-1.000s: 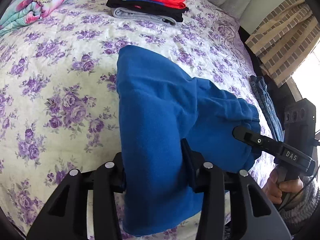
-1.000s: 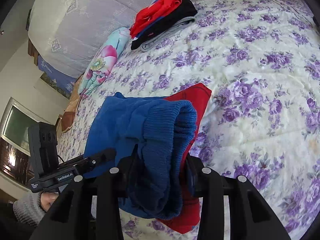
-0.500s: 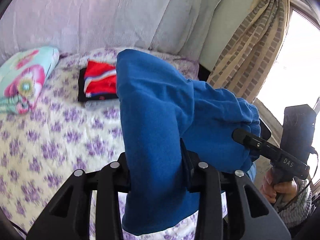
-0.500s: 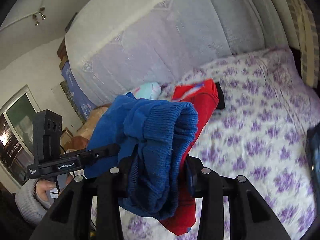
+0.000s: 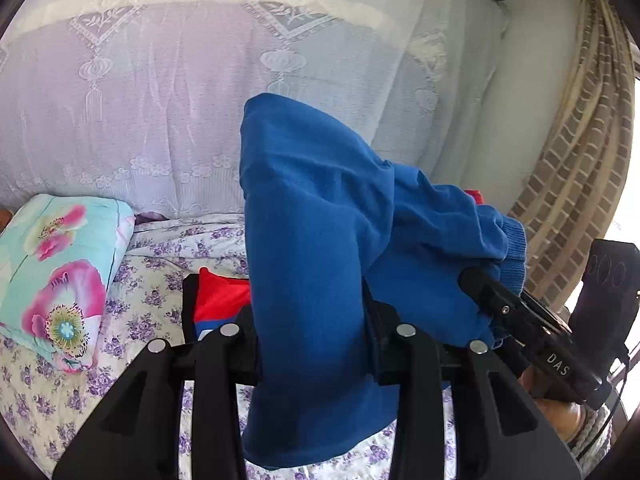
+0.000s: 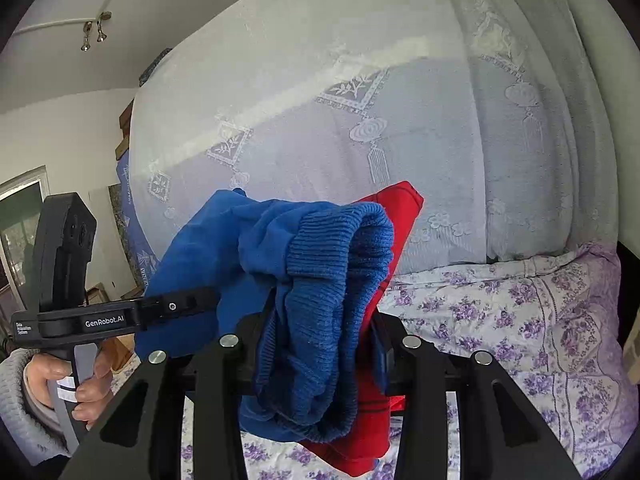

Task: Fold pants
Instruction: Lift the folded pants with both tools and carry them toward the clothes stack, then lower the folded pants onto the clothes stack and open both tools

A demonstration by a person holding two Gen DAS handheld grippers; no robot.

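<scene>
1. Pants [image 5: 312, 240], bright blue and thick, hang bunched between the two grippers, lifted clear of the bed [image 5: 152, 292].
2. Left gripper [image 5: 312, 320] has its fingers pressed narrow on a fold of the blue cloth; the fabric rises above the fingers and also droops below them.
3. Right gripper [image 6: 316, 340] is clamped on the ribbed blue waistband [image 6: 332, 248], which bulges over its fingers in a thick roll.
4. A red garment [image 6: 396, 216] sits against the blue cloth at the right gripper, showing behind the waistband and hanging out below it; whether the fingers pinch it too I cannot tell.
5. From the left wrist view, the other gripper comes in from the right with its tip buried in the blue fabric, and the person's hand [image 5: 560, 412] grips its handle low at the right edge.
6. From the right wrist view, the left gripper's finger reaches into the cloth from the left, and a hand [image 6: 80, 384] in a grey knitted sleeve holds its handle.
7. A folded stack of clothes [image 5: 216, 300], red on top with black beneath, lies on the purple-flowered bedspread behind the pants.
8. A floral pillow [image 5: 60, 276] in turquoise and pink rests at the left of the bed.
9. A pale lace drape [image 6: 360, 120] covers the wall behind the bed, and a checked curtain [image 5: 576, 184] hangs at the right.
</scene>
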